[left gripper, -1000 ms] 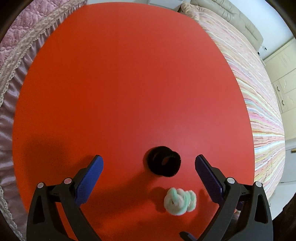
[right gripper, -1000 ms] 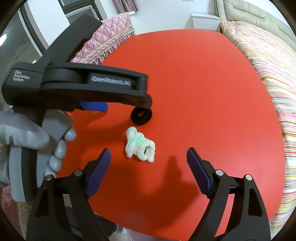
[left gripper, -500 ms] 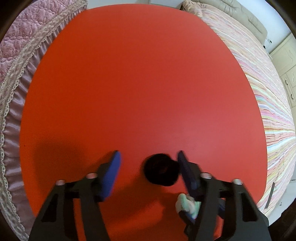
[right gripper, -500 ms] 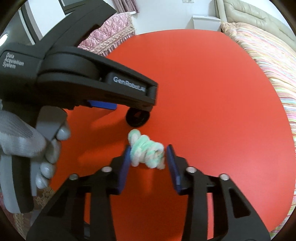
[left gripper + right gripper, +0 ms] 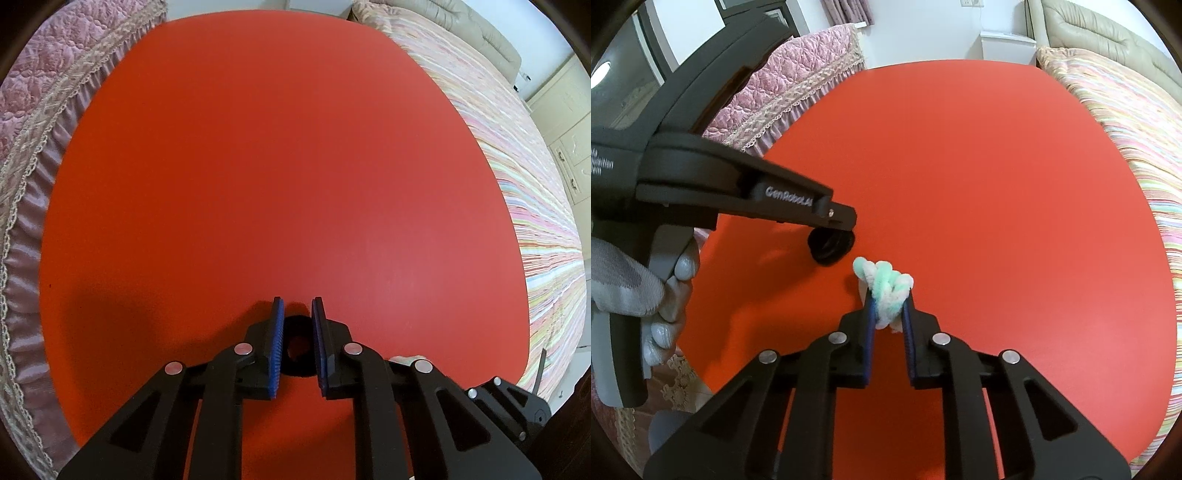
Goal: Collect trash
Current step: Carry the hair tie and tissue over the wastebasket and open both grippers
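Observation:
A black fuzzy ring sits on the red table and my left gripper is shut on it, blue pads pressed to both sides. The ring also shows in the right wrist view under the left gripper's tip. My right gripper is shut on a twisted mint-green and white fuzzy knot, which sticks out past the fingertips just right of the ring.
The red table is round-edged, its near edge just behind both grippers. A pink quilted bed cover lies to the left and a striped bedspread to the right. A gloved hand holds the left gripper.
Both grippers went from wide open to shut: the left closed on the black ring, the right closed on the green and white knot. Both moved forward slightly.

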The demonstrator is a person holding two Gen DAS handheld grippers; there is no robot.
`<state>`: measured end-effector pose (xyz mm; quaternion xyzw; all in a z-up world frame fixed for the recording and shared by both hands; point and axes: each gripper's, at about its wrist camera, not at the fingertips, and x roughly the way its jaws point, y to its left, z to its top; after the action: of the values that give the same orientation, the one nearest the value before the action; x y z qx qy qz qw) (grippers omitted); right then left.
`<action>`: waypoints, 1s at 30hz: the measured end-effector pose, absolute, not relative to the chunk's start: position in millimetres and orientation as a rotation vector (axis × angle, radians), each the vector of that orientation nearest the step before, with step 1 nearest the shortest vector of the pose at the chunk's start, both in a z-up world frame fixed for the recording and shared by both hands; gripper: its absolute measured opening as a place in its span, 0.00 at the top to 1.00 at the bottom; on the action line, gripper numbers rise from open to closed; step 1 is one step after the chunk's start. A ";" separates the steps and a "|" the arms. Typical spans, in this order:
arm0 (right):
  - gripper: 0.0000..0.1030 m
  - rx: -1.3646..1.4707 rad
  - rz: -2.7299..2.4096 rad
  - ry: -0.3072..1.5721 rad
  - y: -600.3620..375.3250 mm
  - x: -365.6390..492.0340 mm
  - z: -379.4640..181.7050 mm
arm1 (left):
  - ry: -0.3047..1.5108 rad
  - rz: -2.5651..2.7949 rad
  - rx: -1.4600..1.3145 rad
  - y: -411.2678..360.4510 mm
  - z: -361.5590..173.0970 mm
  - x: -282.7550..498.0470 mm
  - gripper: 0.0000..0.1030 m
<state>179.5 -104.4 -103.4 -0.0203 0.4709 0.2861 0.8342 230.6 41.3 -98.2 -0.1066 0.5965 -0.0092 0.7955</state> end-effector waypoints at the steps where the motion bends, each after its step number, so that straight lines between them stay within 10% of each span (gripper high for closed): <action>1: 0.88 -0.046 0.606 0.996 -105.6 179.5 -101.7 | 1.278 -0.022 -0.227 42.2 -96.7 228.5 0.86; 30: 0.88 -0.221 0.641 0.885 -153.6 111.1 -2.6 | 1.051 -0.123 -0.106 -16.6 -7.1 131.2 0.86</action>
<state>111.1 -153.6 -2.6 -0.1047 0.4201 0.3043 0.8485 131.2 -16.6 -7.1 -0.0505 0.5009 -0.0586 0.8620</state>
